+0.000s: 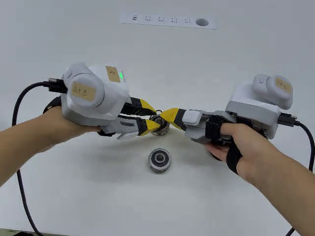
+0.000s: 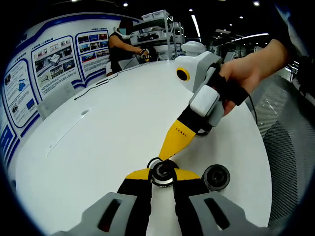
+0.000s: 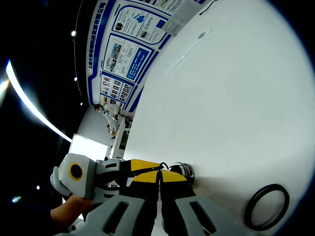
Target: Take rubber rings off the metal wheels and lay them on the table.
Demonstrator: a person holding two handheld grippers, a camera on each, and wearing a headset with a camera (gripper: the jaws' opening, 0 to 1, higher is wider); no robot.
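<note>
So, far left, the person's left hand [image 1: 74,125] holds the left gripper [image 1: 153,119], its yellow-tipped jaws clamped on a small metal wheel [image 1: 161,125] from both sides, and the wheel is held just off the white table [image 1: 221,64]. The left gripper view shows the same grip: the wheel sits between the two tips, and the tips cover its lower half. A thin black rubber ring [image 2: 153,161] bows out from the wheel's upper left edge. Only a short arc of it shows, and where it runs behind the wheel is hard to make out. A second wheel [image 1: 160,160] lies flat on the table just below the held one, near the person and clear of both grippers. From the right, the right gripper [image 1: 167,116] reaches in, held by the right hand [image 1: 241,147]. Its jaws are pressed together, tips at the ring's arc right by the wheel. The pinch looks real, but the contact spot is tiny and partly hidden by the yellow tips. In the right gripper view, a loose ring [image 3: 267,206] lies flat on the table low at the right, well apart from the wheel. A white power strip [image 1: 167,20] lies along the far edge of the table.
</note>
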